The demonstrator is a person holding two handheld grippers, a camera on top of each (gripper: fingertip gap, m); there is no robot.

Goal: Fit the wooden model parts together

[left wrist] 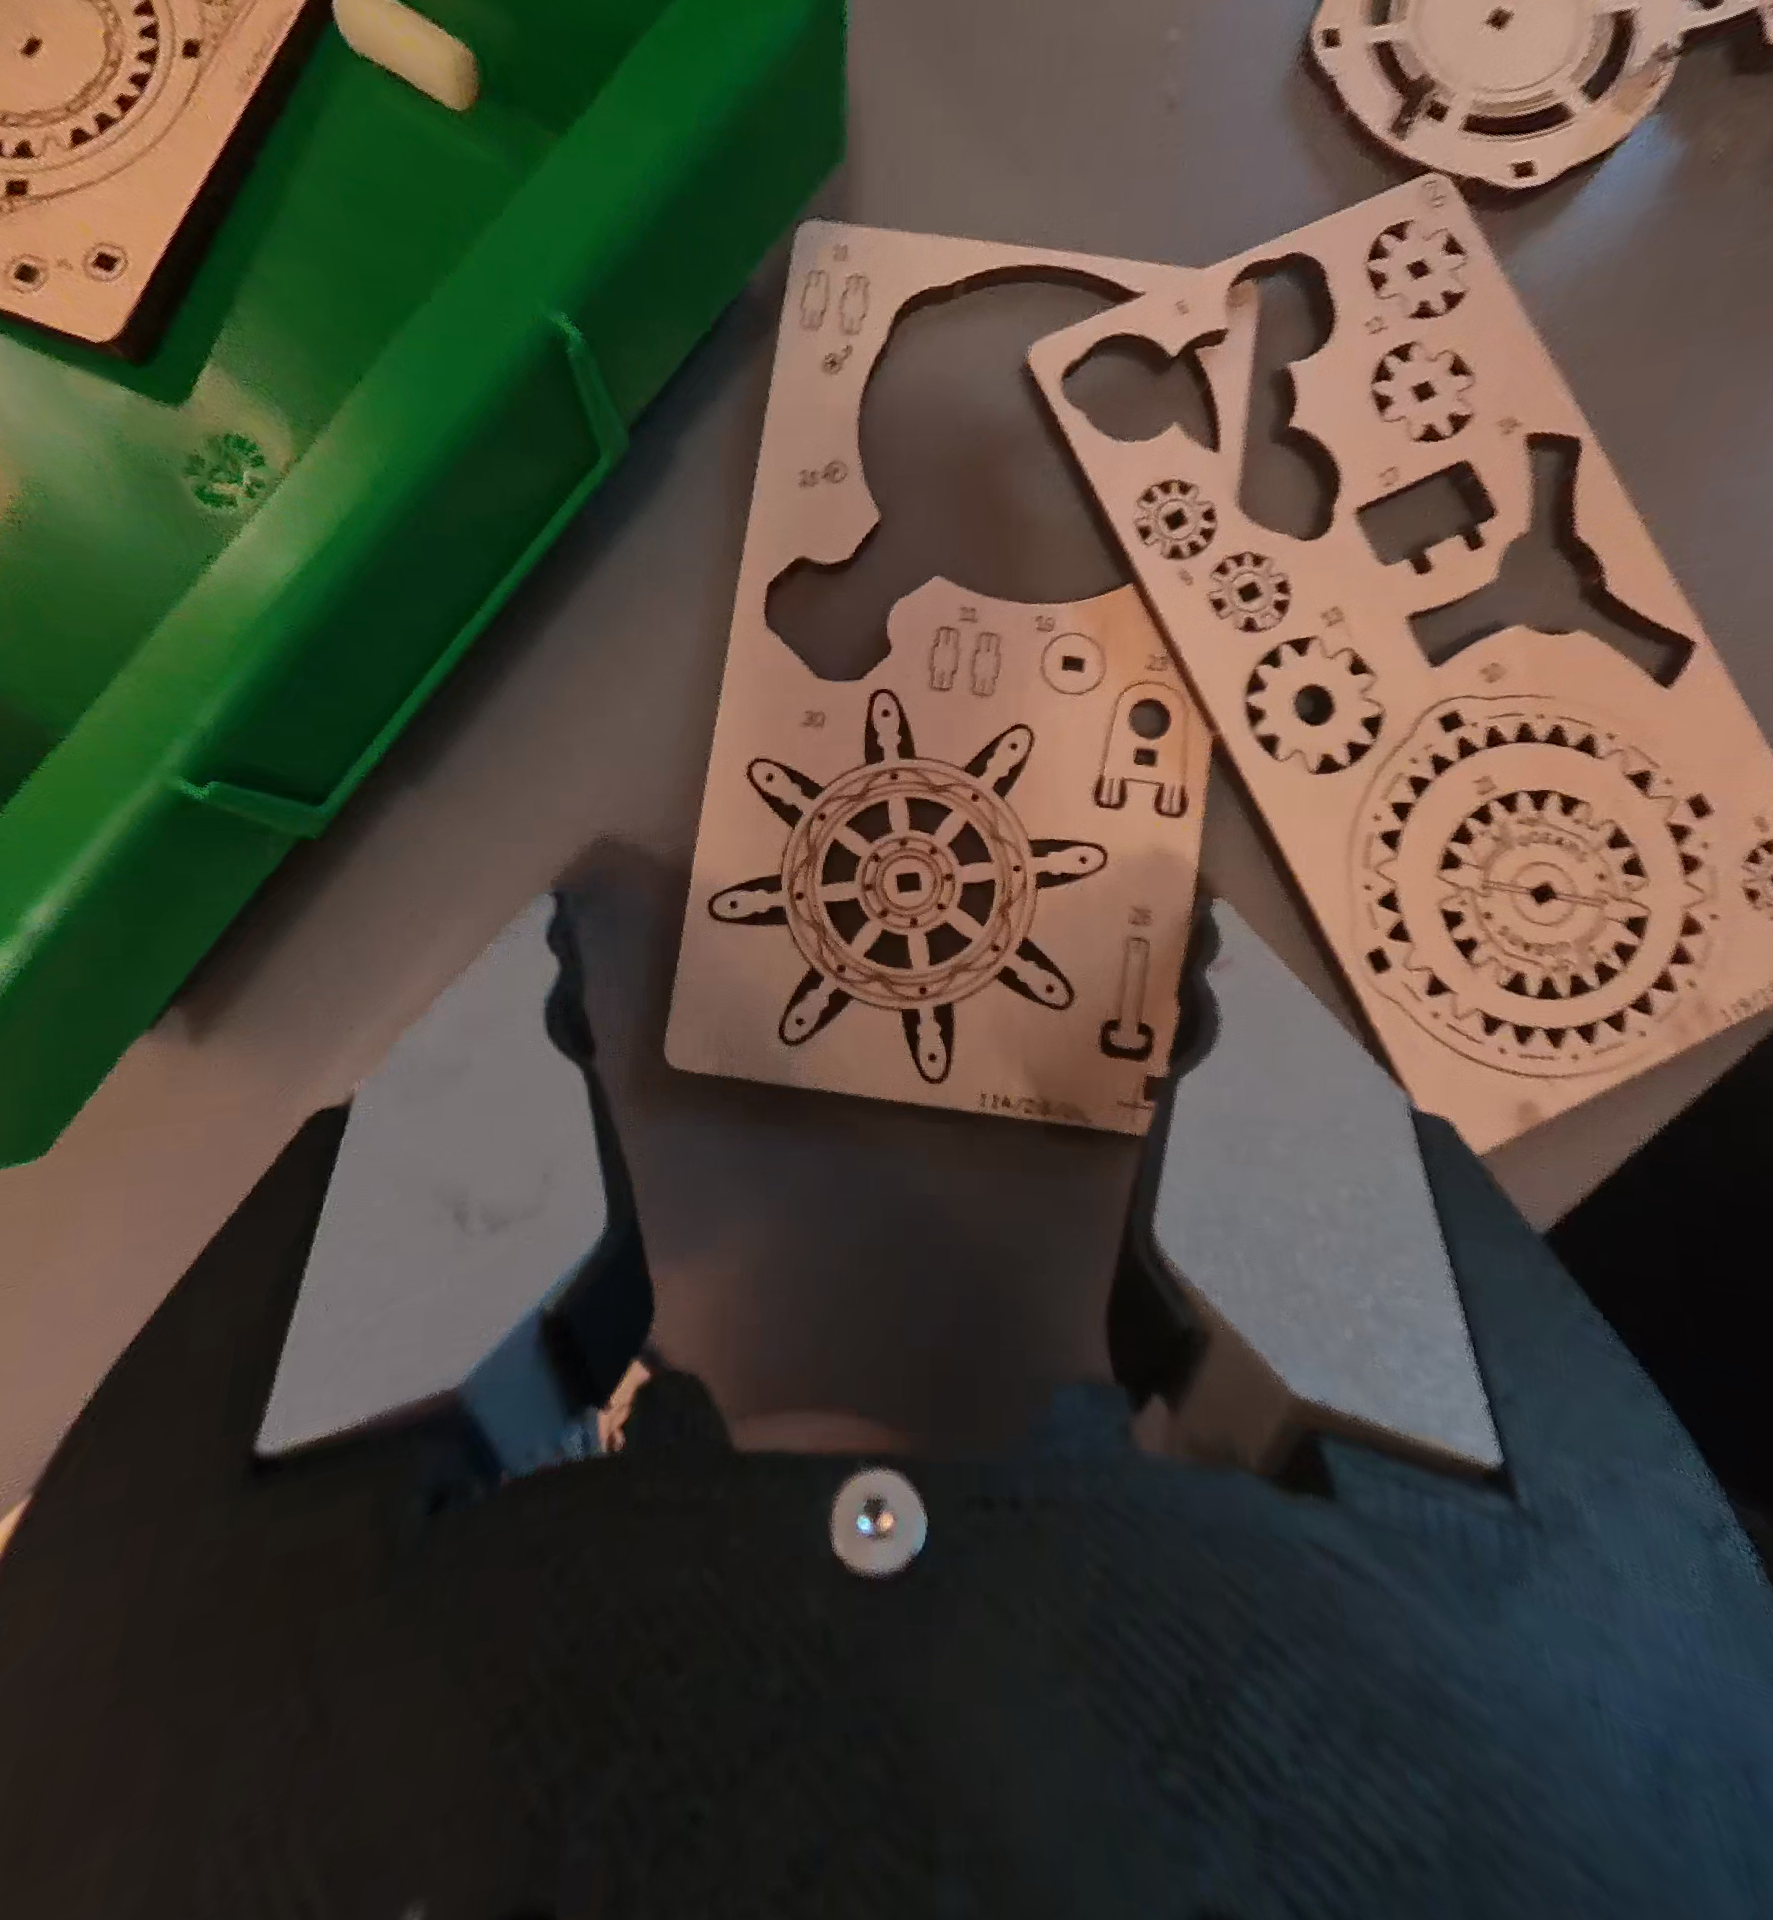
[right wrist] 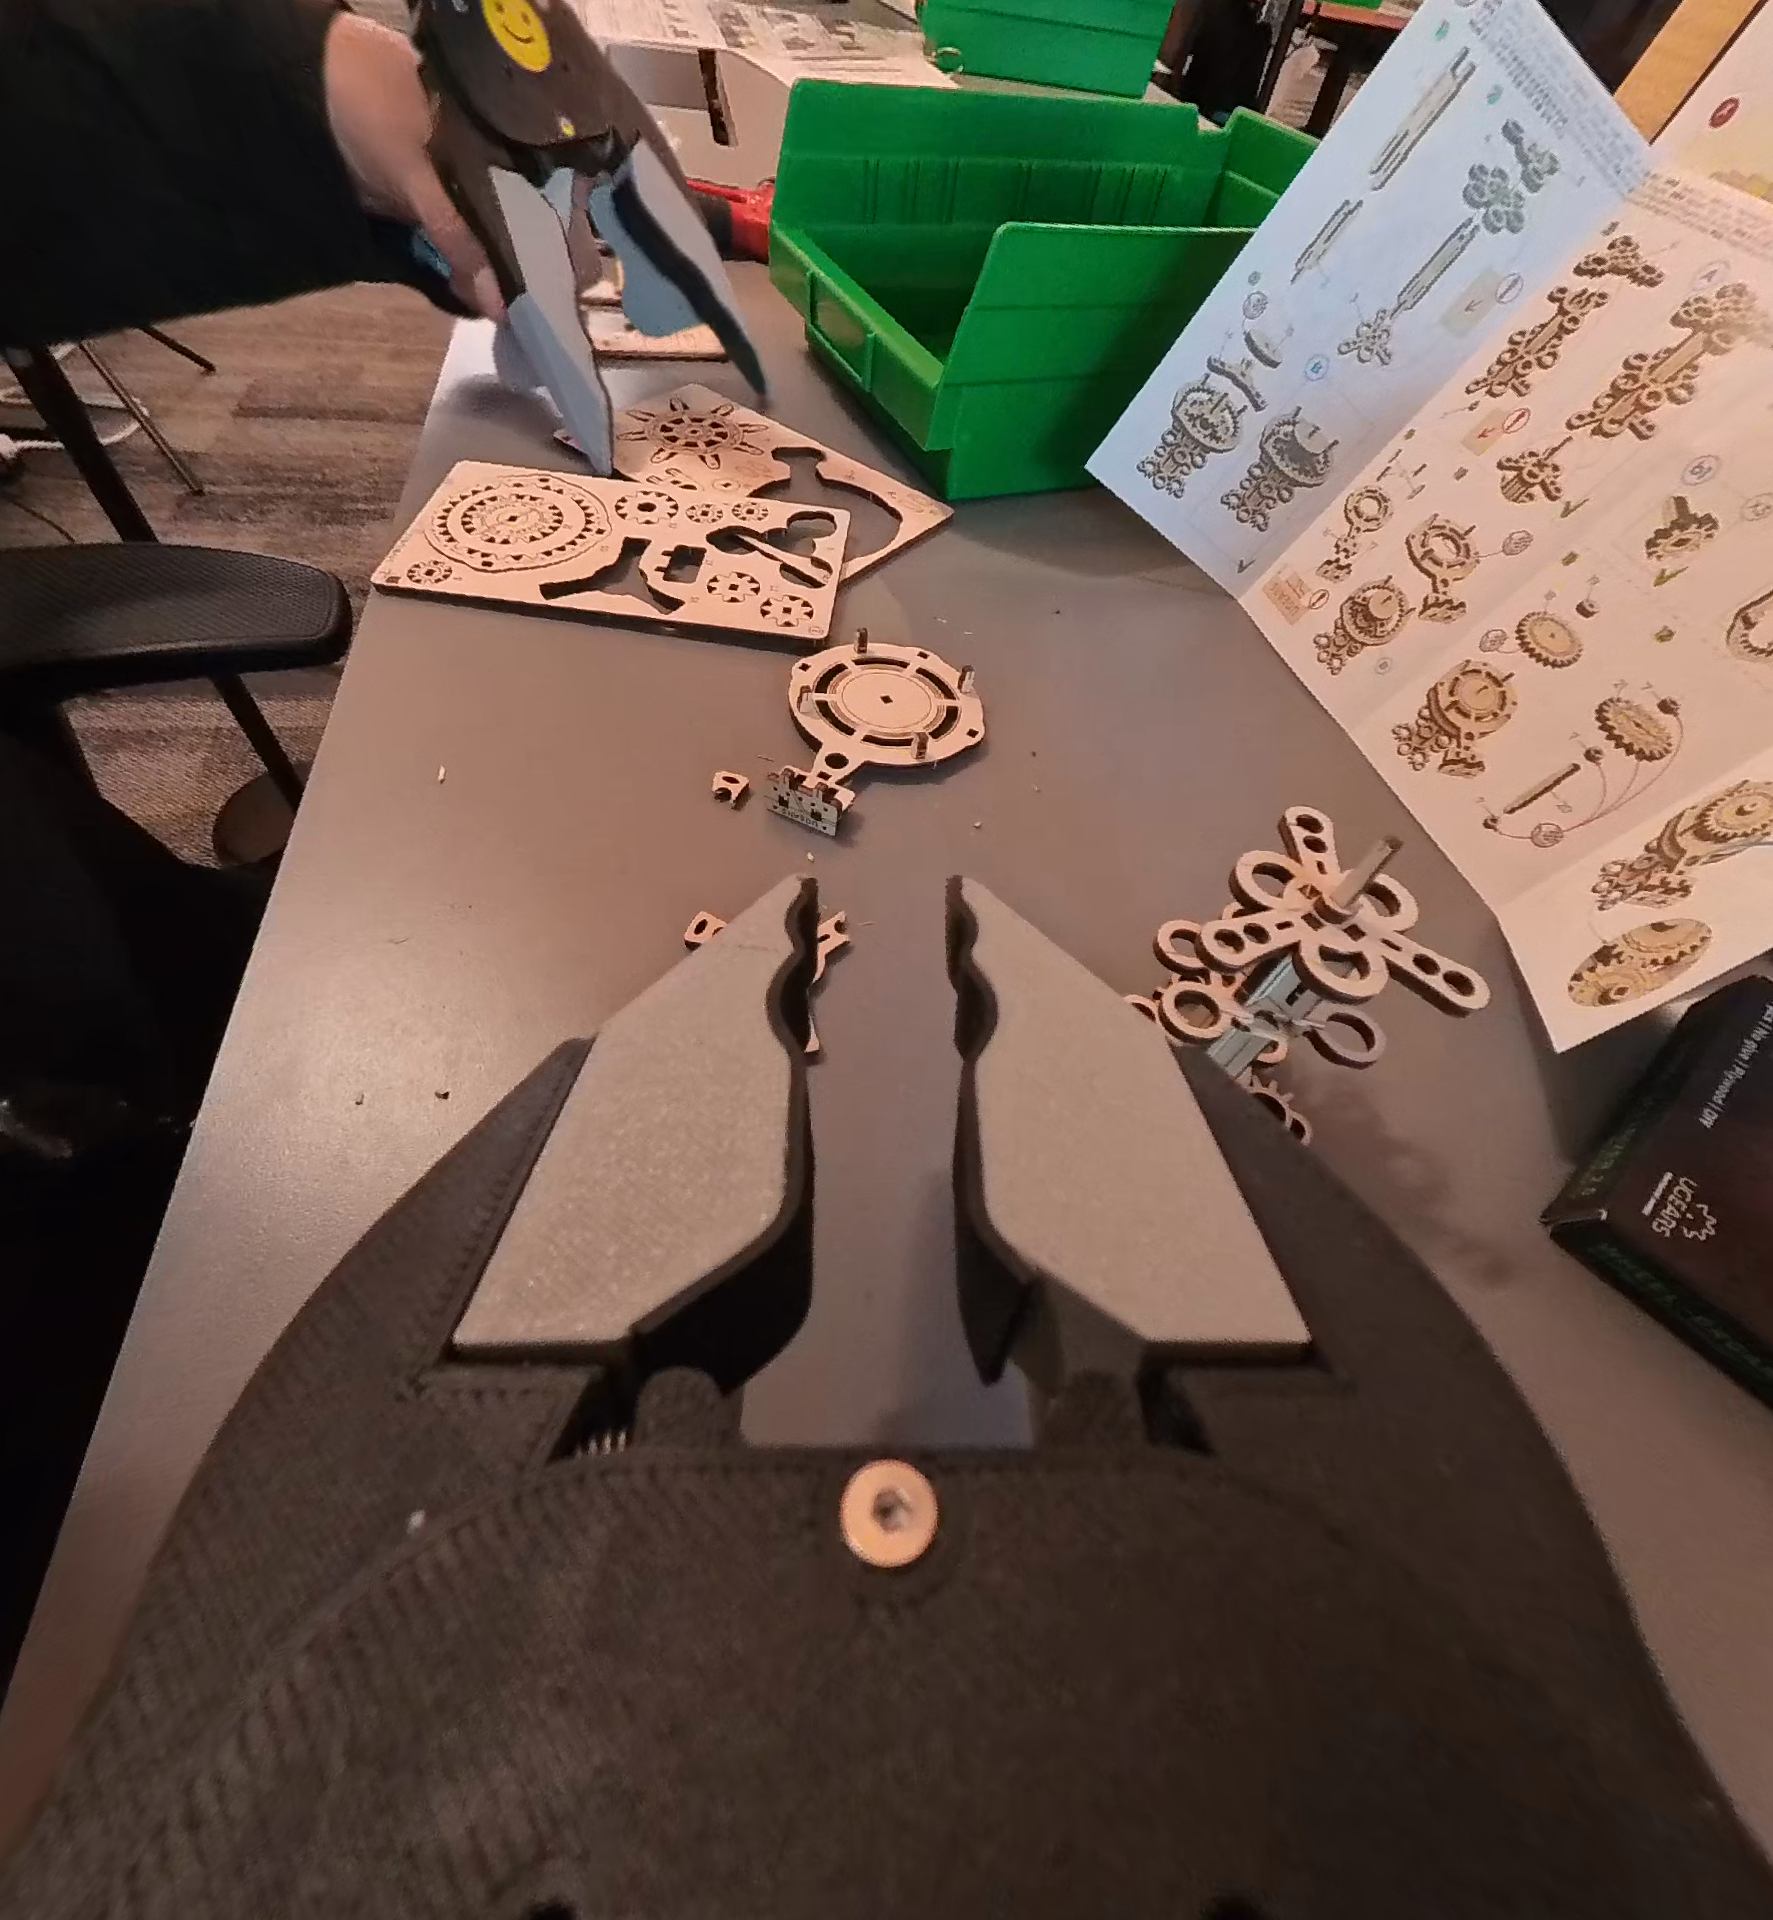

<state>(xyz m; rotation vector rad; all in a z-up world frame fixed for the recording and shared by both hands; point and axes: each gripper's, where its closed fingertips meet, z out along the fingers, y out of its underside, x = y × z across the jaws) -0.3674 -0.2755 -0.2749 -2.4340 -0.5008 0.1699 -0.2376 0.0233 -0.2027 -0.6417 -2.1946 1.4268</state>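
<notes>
Two laser-cut wooden sheets lie overlapped on the grey table: one with a ship's wheel [left wrist: 965, 644] [right wrist: 757, 442] and one with gears [left wrist: 1484, 675] [right wrist: 549, 551]. My left gripper [left wrist: 882, 935] is open, its fingers either side of the wheel sheet's near end; it also shows in the right wrist view [right wrist: 643, 405], pointing down at that sheet. A round wooden frame with pegs [right wrist: 887, 707] [left wrist: 1484, 94] and a looped flower-like assembly [right wrist: 1308, 956] lie farther along. My right gripper [right wrist: 882, 904] is open and empty, low over the table, with a small loose piece [right wrist: 820, 961] beside its left finger.
A green bin [left wrist: 342, 520] [right wrist: 1017, 312] stands beyond the sheets and holds another wooden sheet [left wrist: 30, 156]. A folded instruction sheet [right wrist: 1484, 468] stands at the right, with a black box [right wrist: 1713, 1195] below it. Small offcuts [right wrist: 726, 790] dot the table. A chair [right wrist: 134, 603] is past the left edge. My right fingertips sit around 35 centimetres from my left ones.
</notes>
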